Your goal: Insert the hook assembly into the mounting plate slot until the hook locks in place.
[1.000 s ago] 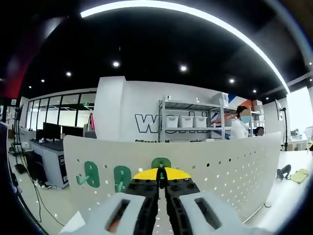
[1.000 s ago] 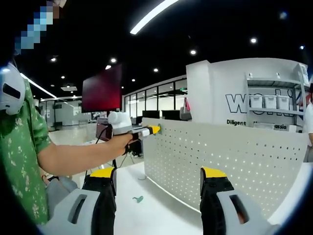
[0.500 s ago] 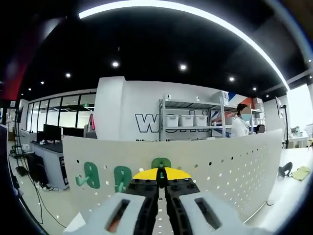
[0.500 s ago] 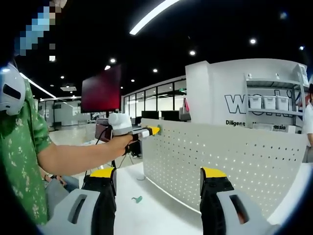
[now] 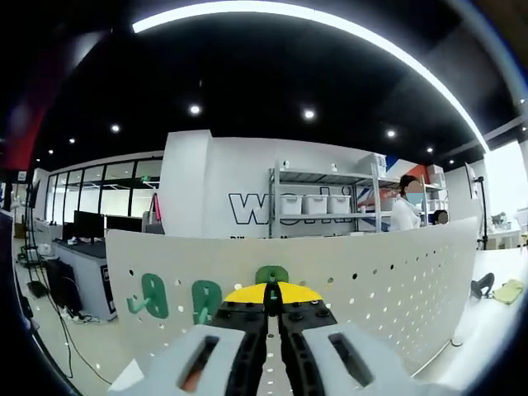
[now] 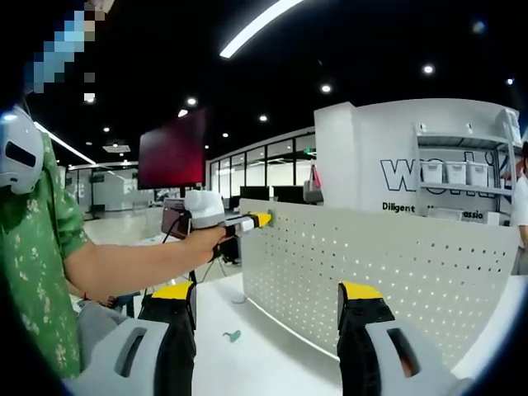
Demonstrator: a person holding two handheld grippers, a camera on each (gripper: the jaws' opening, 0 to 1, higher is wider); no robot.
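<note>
Pressing a green hook (image 5: 271, 275) against the white pegboard (image 5: 396, 272), your left gripper (image 5: 271, 307) has its jaws drawn together on that hook near the board's upper edge. Two more green hooks (image 5: 153, 294) (image 5: 205, 299) already sit in the board to its left. Seen from the right gripper view, the left gripper (image 6: 252, 221) meets the pegboard (image 6: 396, 272) at its far left top corner. Your right gripper (image 6: 268, 318) stands spread wide and empty, back from the board; a small green piece (image 6: 233, 336) lies on the white tabletop (image 6: 247, 363). Insertion appears to be the step in hand; whether the hook has locked cannot be told. Next, seat it fully before you let go.
</note>
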